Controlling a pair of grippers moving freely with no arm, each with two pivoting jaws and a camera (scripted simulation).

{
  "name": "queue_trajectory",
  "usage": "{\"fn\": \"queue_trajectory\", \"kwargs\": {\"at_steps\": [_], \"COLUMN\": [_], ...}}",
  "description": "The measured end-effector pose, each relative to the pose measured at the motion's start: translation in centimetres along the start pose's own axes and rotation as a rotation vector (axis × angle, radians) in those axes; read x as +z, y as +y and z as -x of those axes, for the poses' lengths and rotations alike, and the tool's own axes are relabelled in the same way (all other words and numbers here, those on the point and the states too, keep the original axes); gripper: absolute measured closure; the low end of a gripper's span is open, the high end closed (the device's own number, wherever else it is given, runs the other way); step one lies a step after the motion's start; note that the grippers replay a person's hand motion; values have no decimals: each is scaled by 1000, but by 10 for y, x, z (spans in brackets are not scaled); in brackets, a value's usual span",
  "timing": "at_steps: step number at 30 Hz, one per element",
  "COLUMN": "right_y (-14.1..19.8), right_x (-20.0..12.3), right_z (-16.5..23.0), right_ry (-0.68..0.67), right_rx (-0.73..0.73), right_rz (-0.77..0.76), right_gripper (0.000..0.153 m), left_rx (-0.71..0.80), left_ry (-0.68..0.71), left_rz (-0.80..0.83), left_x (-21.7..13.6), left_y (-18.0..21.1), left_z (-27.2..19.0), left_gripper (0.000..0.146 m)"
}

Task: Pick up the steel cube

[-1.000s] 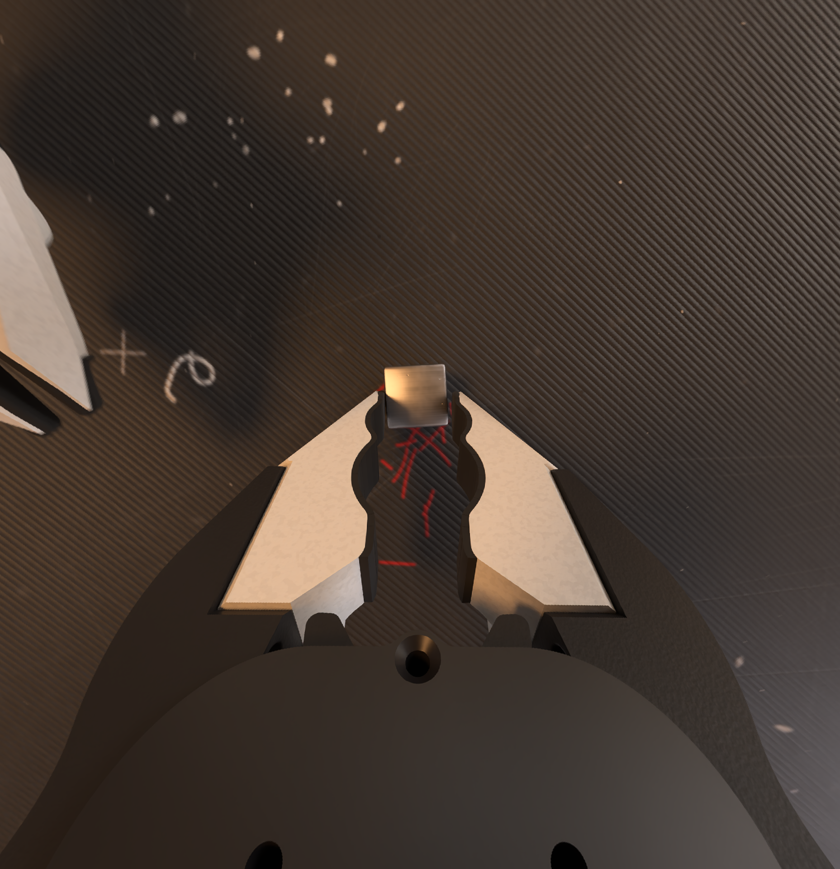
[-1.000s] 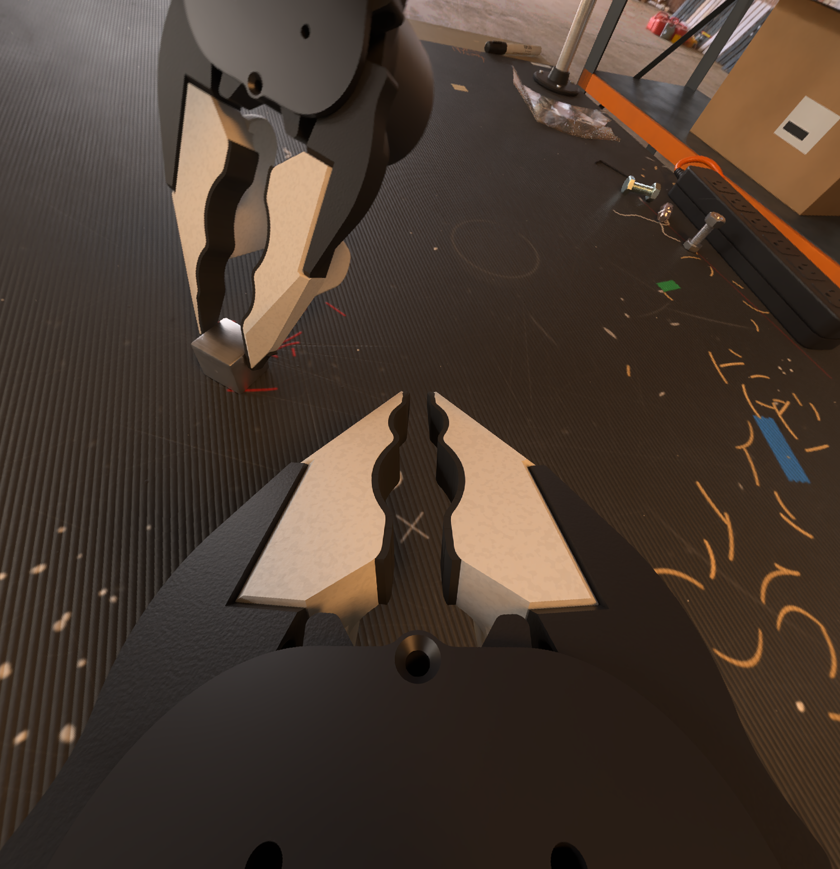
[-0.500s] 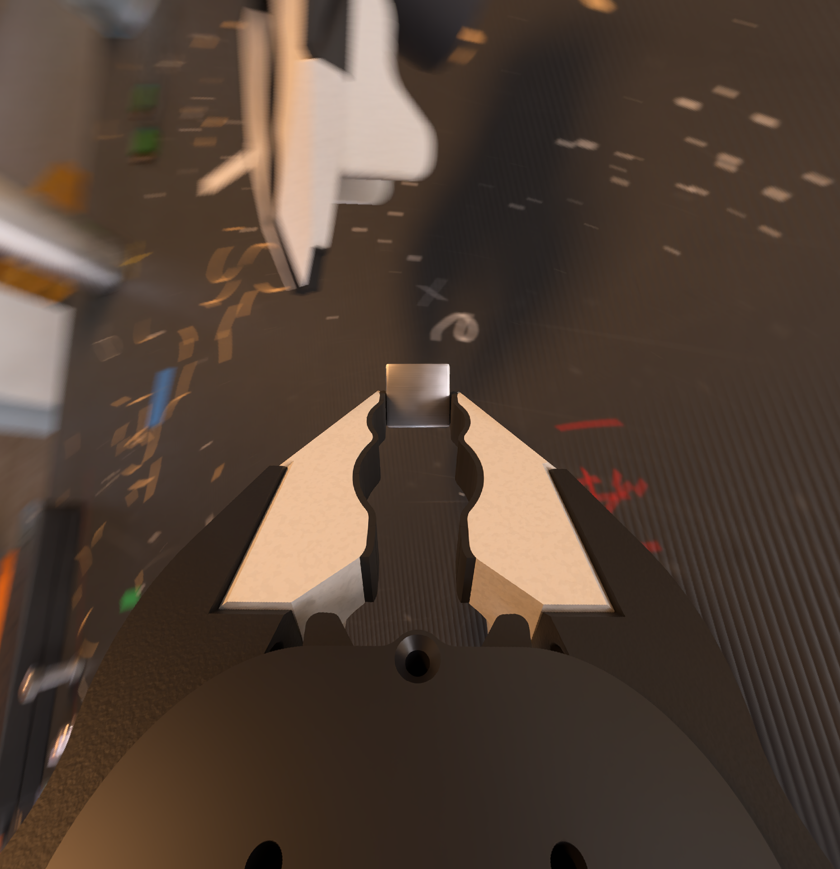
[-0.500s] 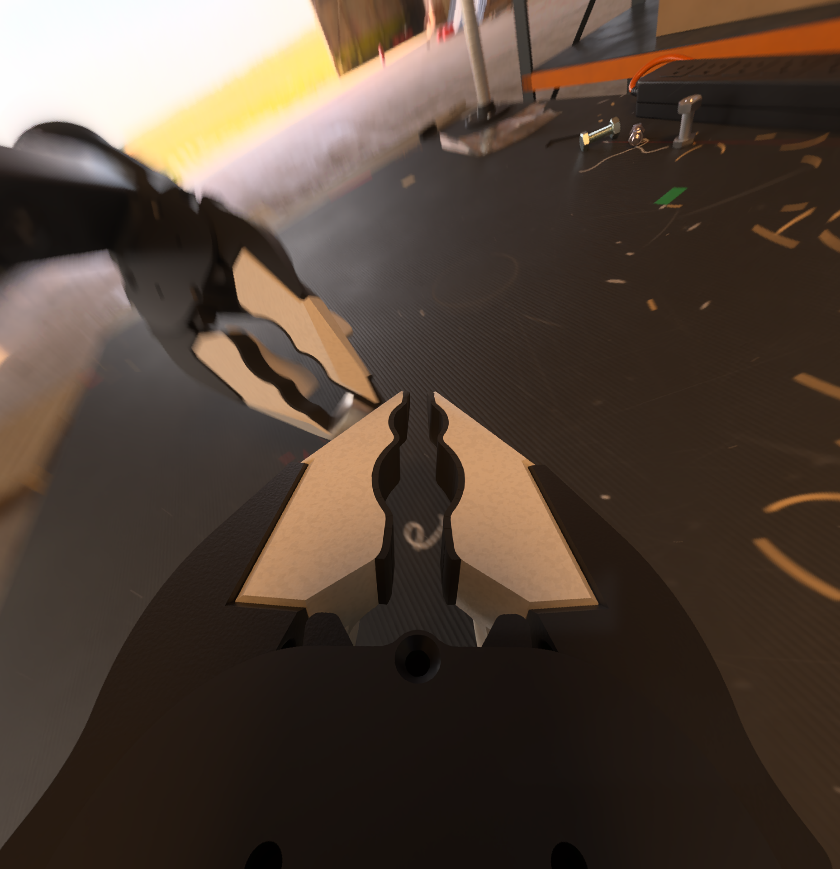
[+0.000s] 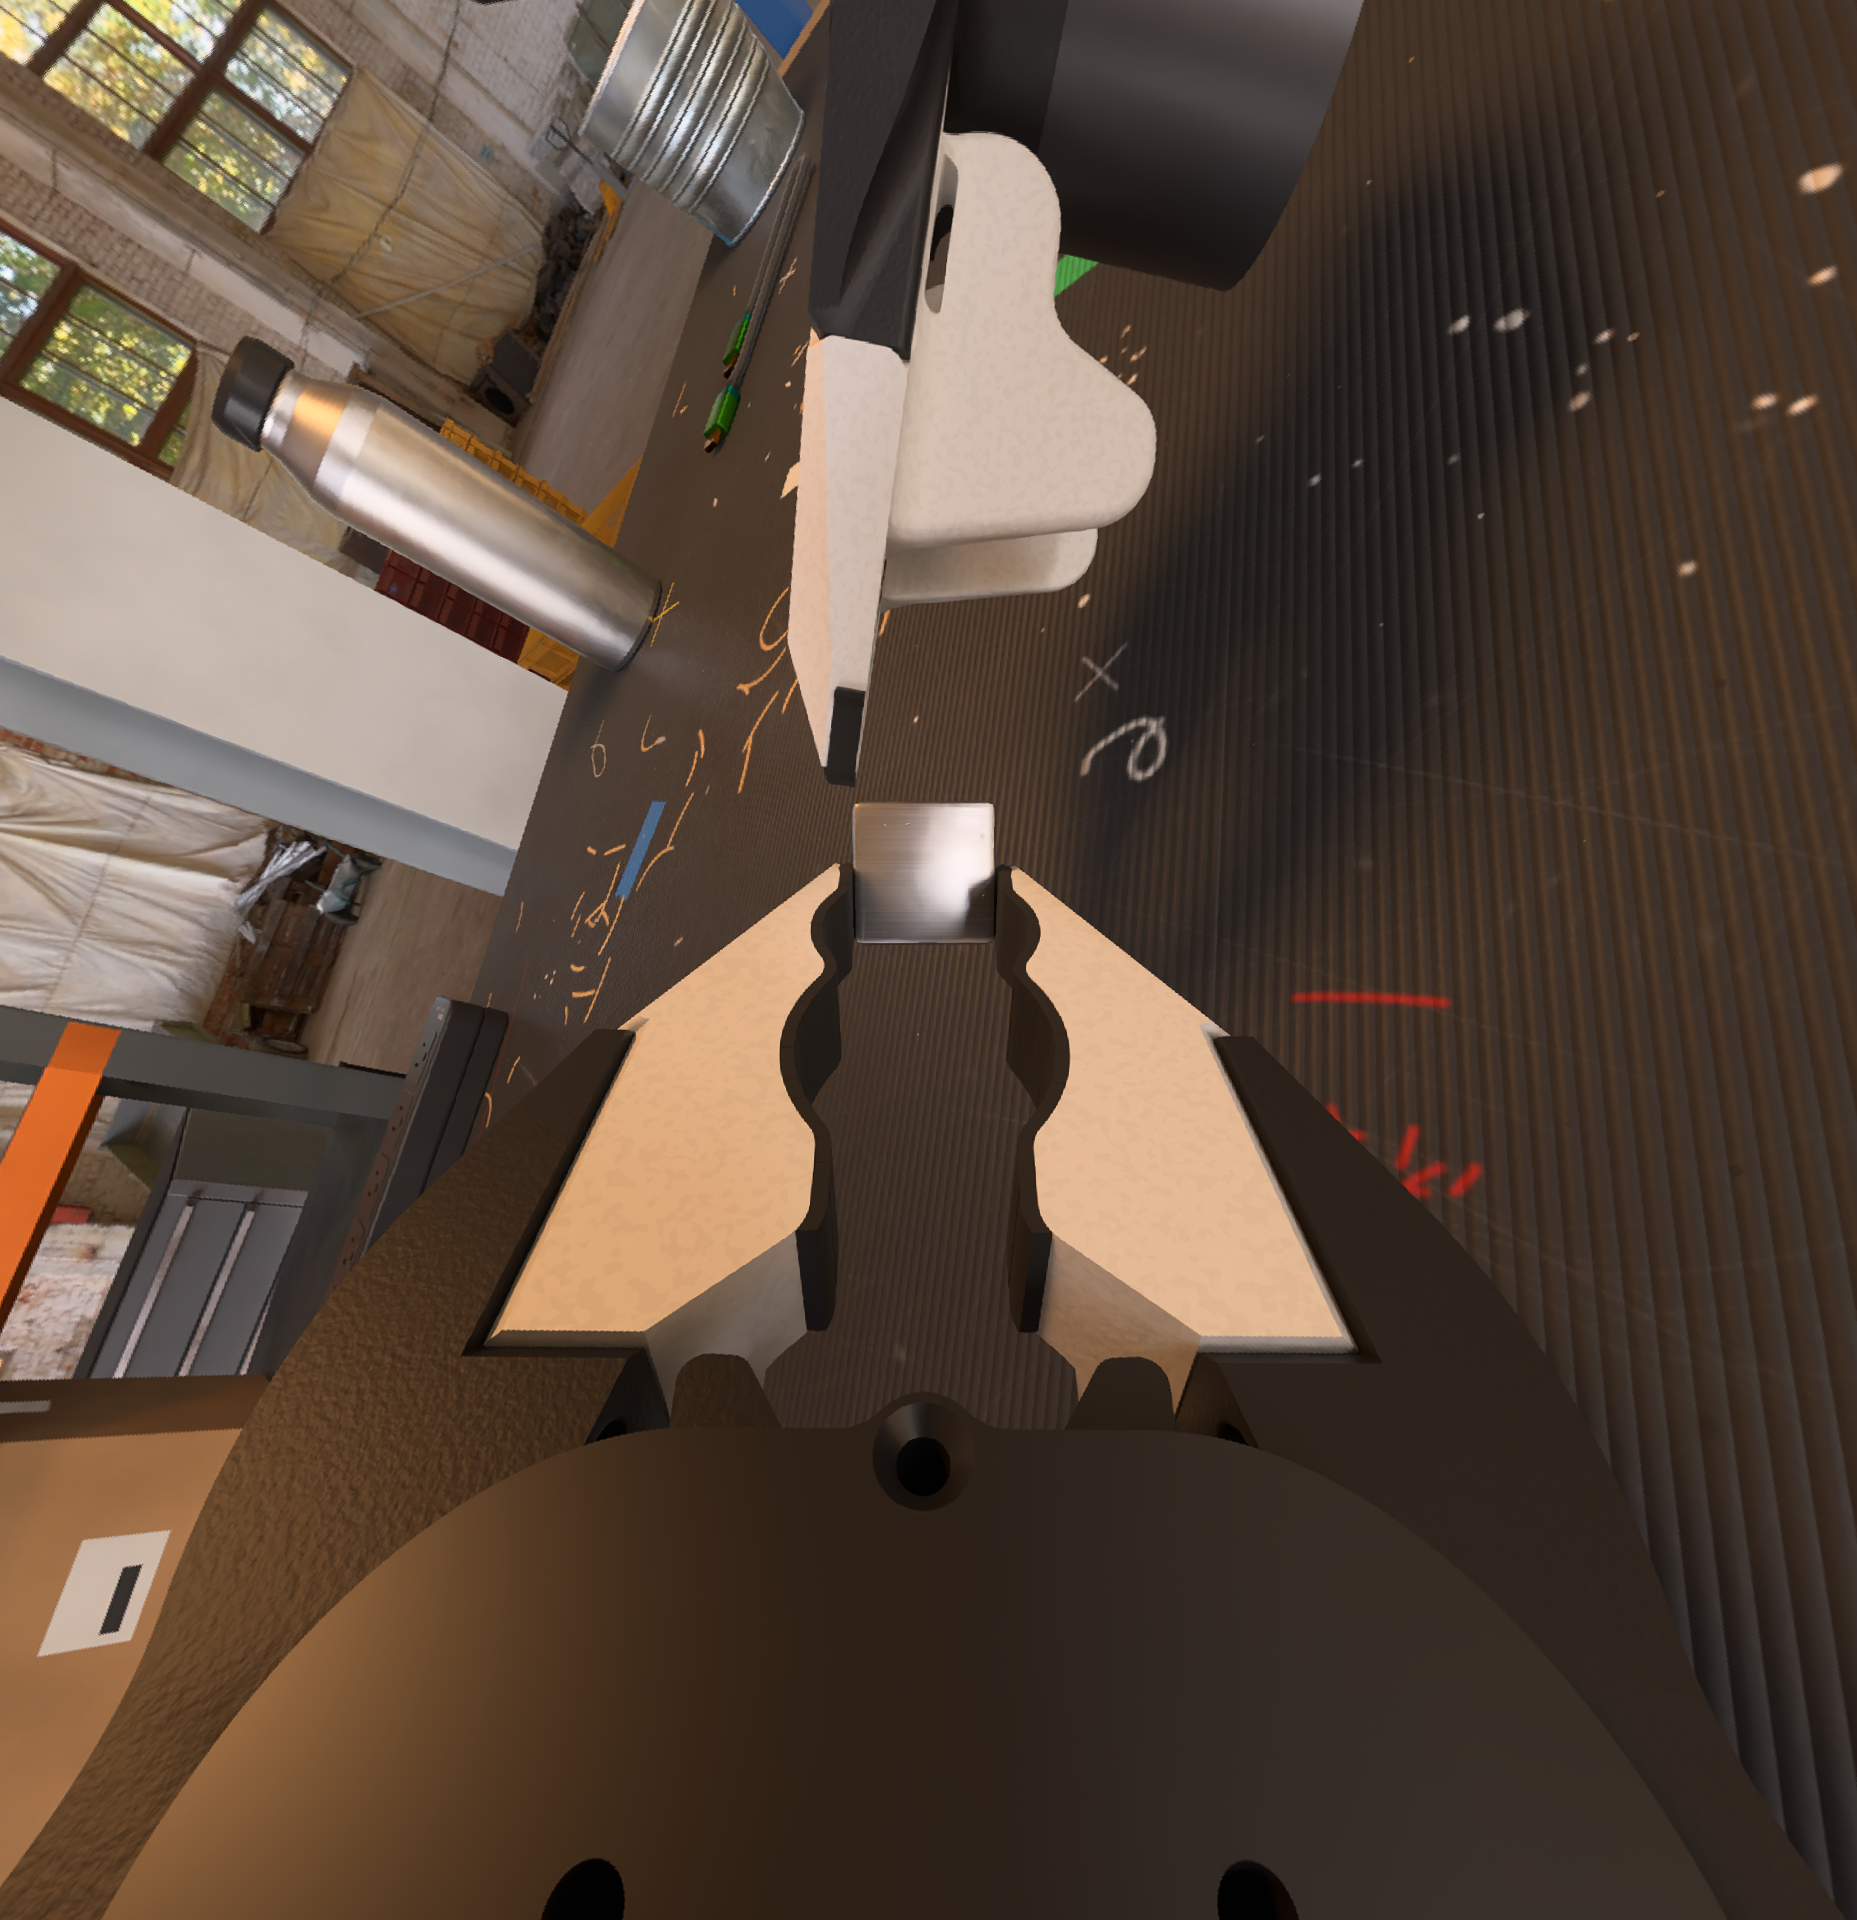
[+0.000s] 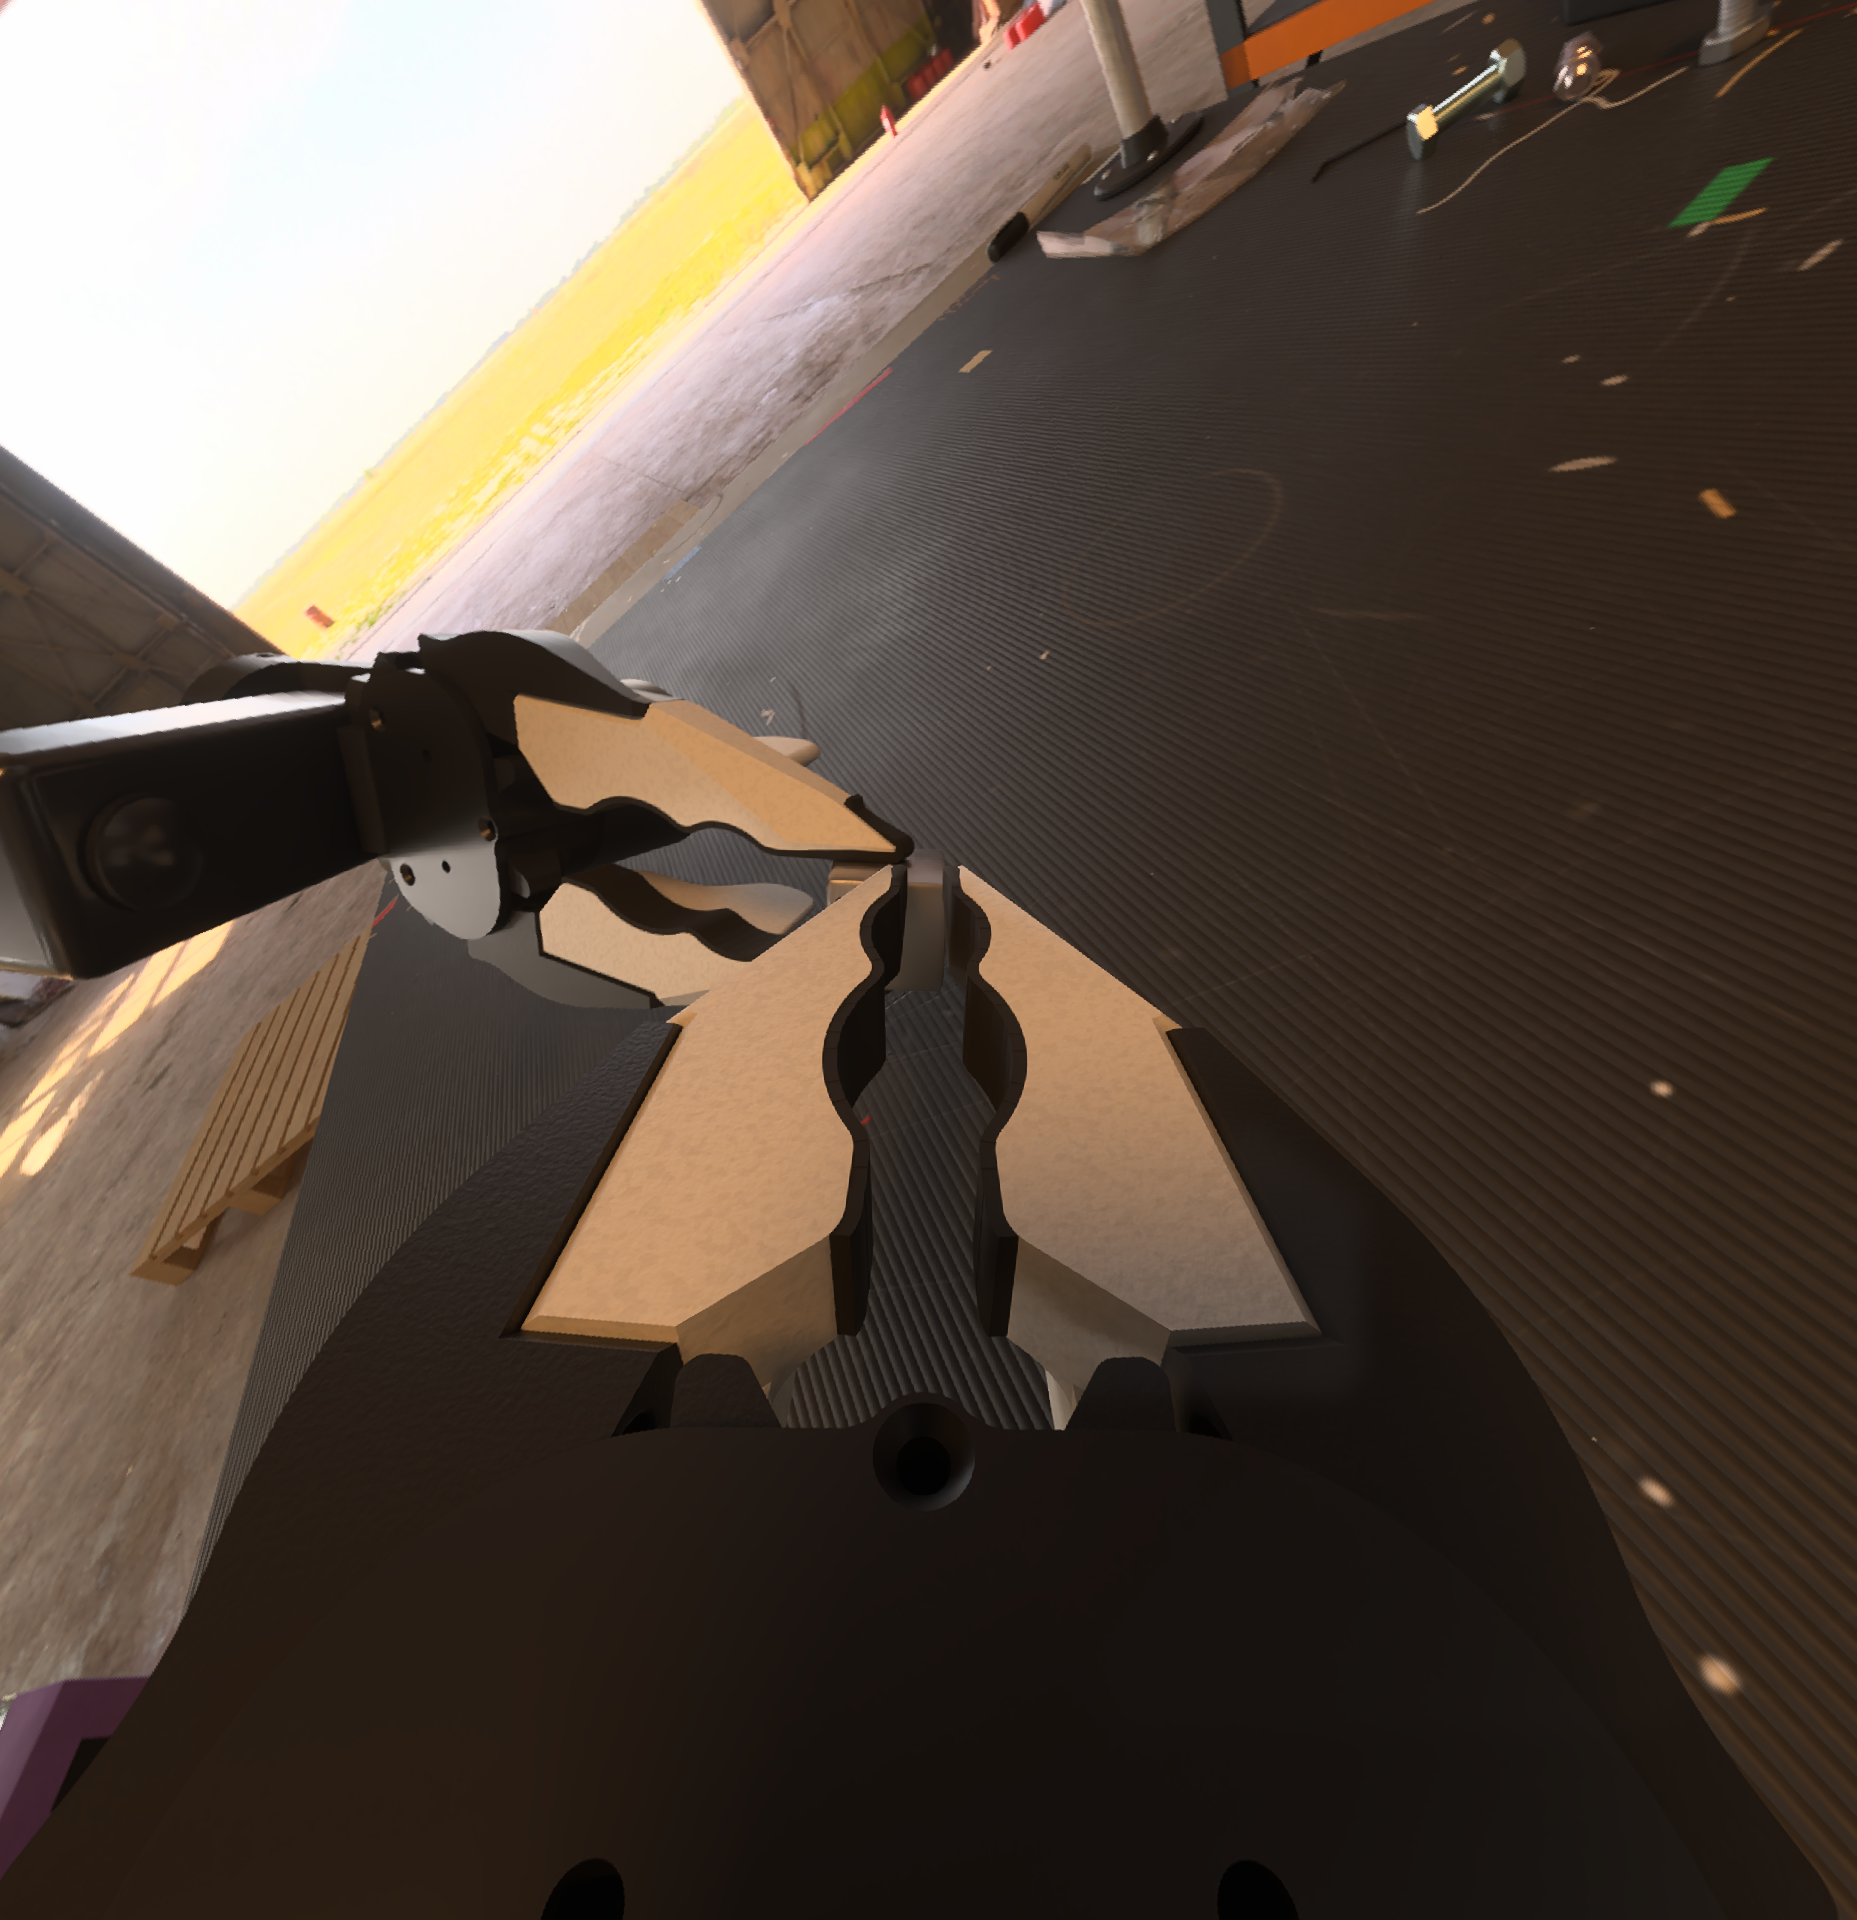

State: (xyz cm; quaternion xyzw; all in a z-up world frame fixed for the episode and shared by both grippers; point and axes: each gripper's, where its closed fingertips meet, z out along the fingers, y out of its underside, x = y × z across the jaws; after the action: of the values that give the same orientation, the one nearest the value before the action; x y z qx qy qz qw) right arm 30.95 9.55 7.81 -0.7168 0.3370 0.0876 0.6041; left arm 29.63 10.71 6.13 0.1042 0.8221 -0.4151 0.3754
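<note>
The steel cube (image 5: 922,873) is a small brushed-metal block. My left gripper (image 5: 922,883) is shut on it at the fingertips and holds it above the dark ribbed mat (image 5: 1526,831). The view is rolled on its side. My right gripper (image 5: 841,727) shows edge-on, its tips just beyond the cube and apart from it. In the right wrist view my right gripper (image 6: 924,904) is shut to a narrow slit and empty. The cube (image 6: 926,920) shows through that slit. The left gripper (image 6: 867,868) reaches in from the left.
A steel flask (image 5: 436,499) and a metal bucket (image 5: 695,104) stand on the mat's far side. A cardboard box (image 5: 72,1558) is at the left. Red marks (image 5: 1371,1000) lie on the mat. A bolt (image 6: 1464,99) and a wooden pallet (image 6: 249,1101) lie farther off.
My left gripper has lifted the cube off the red marks and rolled onto its side. My right gripper has swung over, so its tips now sit next to the cube.
</note>
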Motion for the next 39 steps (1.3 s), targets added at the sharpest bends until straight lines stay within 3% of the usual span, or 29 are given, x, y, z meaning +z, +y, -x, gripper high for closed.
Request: {"fn": "queue_trajectory", "kwargs": {"at_steps": [13,24,39], "right_y": [9,11,19], "right_x": [4,5,6], "right_z": [0,0,3], "right_ry": [18,7,-34], "right_rx": [-40,-25,-26], "right_rz": [50,62,102], "right_gripper": [146,146,146], "left_rx": [51,-17,97], "left_ry": [39,47,51], "left_rz": [38,32,19], "left_x": [0,0,-5], "left_y": [4,7,5], "left_z": [-10,-7,-12], "left_gripper": [119,119,119]}}
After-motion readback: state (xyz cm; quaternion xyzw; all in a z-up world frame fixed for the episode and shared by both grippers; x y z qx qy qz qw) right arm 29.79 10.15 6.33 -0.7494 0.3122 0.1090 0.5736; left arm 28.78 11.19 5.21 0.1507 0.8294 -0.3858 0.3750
